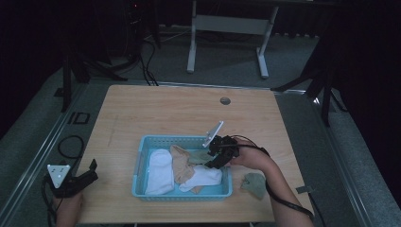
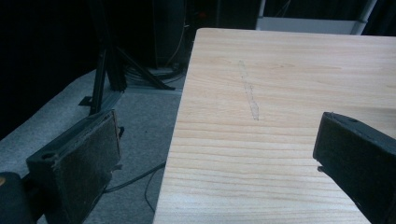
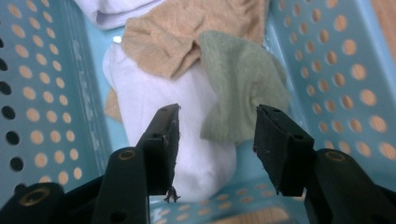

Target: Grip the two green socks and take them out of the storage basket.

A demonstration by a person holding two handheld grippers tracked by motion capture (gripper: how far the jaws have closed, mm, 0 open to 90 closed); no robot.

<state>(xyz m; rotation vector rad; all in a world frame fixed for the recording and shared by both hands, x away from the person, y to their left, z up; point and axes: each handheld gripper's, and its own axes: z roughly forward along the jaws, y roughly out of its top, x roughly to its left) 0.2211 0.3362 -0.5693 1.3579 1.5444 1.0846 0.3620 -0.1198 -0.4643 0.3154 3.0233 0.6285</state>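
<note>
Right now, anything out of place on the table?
One green sock lies on the table outside the blue basket, to its right, while its apparent match is in the basket with the white and tan socks. Nothing looks spilled or damaged.

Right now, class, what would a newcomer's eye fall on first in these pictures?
First comes the light blue perforated basket near the front of the wooden table, with white socks, a tan sock and a green sock heaped inside. Next is the right gripper, jaws apart, hanging over the basket's right end. Another green sock lies on the table just right of the basket.
</note>
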